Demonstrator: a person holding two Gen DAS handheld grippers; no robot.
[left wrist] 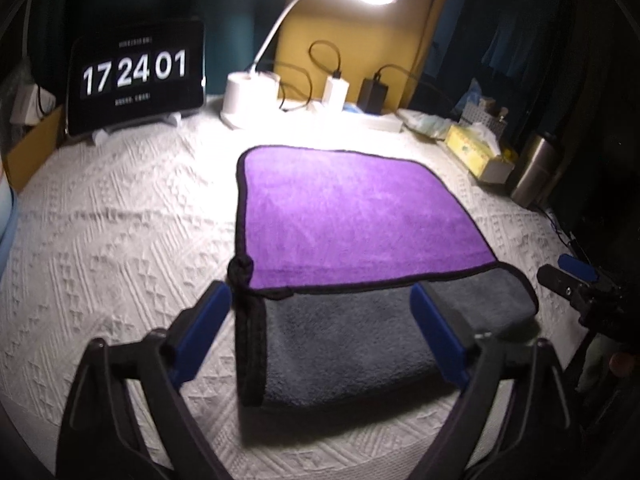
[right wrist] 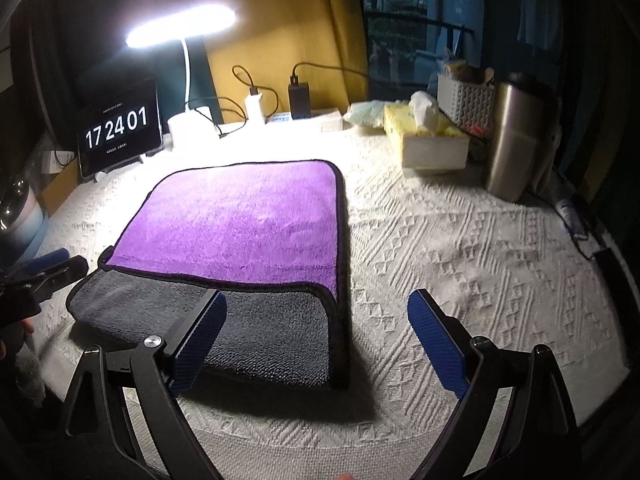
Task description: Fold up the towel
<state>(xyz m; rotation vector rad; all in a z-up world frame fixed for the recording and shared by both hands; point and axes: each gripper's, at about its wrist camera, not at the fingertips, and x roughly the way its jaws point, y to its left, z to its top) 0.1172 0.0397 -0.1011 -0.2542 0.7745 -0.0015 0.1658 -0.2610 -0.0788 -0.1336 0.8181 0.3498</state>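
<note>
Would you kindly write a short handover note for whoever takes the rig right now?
Left claw: open, holding nothing, over the towel's near left corner.
Right claw: open, holding nothing, at the towel's near right corner.
Towel: lies flat on the white table cover, its near edge turned over as a grey band on the purple side.
Done: one partial fold.
Left: the remaining folds.

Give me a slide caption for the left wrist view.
Open left gripper poised over partly folded purple-and-grey towel.
</note>
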